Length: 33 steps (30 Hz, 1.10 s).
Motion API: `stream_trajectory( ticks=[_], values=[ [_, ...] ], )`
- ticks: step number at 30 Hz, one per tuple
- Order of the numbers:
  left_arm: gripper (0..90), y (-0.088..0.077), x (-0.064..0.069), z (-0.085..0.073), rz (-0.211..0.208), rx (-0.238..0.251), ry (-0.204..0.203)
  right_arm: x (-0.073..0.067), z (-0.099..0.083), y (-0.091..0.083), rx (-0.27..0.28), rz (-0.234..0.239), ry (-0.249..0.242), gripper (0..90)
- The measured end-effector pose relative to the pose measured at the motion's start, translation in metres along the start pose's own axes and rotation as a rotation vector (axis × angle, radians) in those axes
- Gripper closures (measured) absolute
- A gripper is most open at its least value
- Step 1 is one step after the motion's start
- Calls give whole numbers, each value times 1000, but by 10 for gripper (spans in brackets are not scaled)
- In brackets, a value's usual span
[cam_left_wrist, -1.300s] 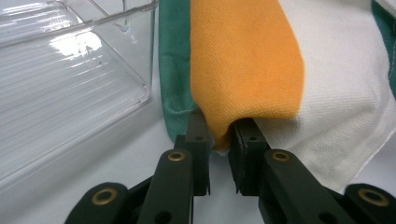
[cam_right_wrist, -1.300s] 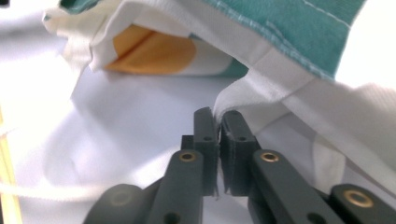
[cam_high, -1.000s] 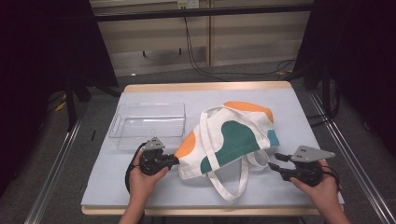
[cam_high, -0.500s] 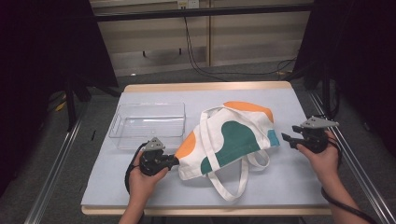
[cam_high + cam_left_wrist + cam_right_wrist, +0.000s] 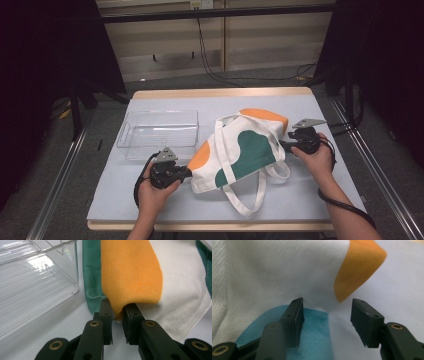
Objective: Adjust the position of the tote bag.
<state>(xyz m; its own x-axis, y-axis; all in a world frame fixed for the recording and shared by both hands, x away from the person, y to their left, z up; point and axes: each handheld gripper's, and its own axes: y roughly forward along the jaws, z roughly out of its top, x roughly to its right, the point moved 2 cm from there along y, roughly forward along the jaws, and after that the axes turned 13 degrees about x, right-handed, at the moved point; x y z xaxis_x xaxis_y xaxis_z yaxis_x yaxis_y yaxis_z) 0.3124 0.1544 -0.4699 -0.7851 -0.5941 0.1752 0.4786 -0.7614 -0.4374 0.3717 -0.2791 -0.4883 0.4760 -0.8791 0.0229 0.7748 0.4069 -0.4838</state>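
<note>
No brand, label or lettering can be read on anything here. The tote bag (image 5: 241, 151) lies flat on the pale blue table (image 5: 125, 200), right of the middle, a woven white canvas printed with rounded orange and green patches; its two white webbing handles loop toward the near edge. Up close, the left gripper view shows the coarse weave of the cloth (image 5: 140, 275). The left gripper (image 5: 186, 172) sits at the bag's near left corner, its black jaws pinching a fold of the orange patch between the pads (image 5: 107, 312). The right gripper (image 5: 283, 145) is at the bag's right edge with its jaws spread, having just been opening; in the right gripper view its ribbed black pads (image 5: 298, 315) stand apart over the white and blue-green cloth without pressing on it, the bag's edge lying between them. A clear plastic tray (image 5: 131, 131), rectangular with ridged walls and rounded corners, stands just left of the bag.
</note>
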Motion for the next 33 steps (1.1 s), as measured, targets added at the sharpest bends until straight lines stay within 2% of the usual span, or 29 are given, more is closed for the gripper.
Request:
stream_trajectory(
  ticks=[3,4,5,6,9,10,11,15,19,24,28,33],
  values=[
    [793,1,-1,-1,-2,-1,-2,2,-2,5,-23,12,49,439],
    [793,1,-1,-1,-6,-1,-2,3,-4,6,-26,24,75,498],
    [793,1,0,-1,-2,-4,3,3,-7,7,-32,67,88,654],
    [793,2,0,-1,-1,-6,4,0,-9,8,-17,85,79,668],
    [792,2,0,-1,1,-6,1,-5,-10,6,-11,41,11,814],
    [793,2,0,-1,2,-5,1,-5,-10,4,-14,41,28,867],
    [792,1,0,-1,3,-4,-2,-3,-10,4,0,63,45,885],
    [793,0,-1,0,3,-2,-1,-4,-12,-5,8,86,34,900],
    [793,1,-2,0,1,2,-9,-9,-18,-20,13,106,21,900],
    [793,0,-3,3,9,13,-2,-15,-29,-45,31,130,27,900],
    [792,2,-2,5,-7,14,-3,-21,-35,-66,51,152,44,900],
    [793,10,-1,8,-13,7,5,-25,-35,-92,64,165,42,900]
  ],
)
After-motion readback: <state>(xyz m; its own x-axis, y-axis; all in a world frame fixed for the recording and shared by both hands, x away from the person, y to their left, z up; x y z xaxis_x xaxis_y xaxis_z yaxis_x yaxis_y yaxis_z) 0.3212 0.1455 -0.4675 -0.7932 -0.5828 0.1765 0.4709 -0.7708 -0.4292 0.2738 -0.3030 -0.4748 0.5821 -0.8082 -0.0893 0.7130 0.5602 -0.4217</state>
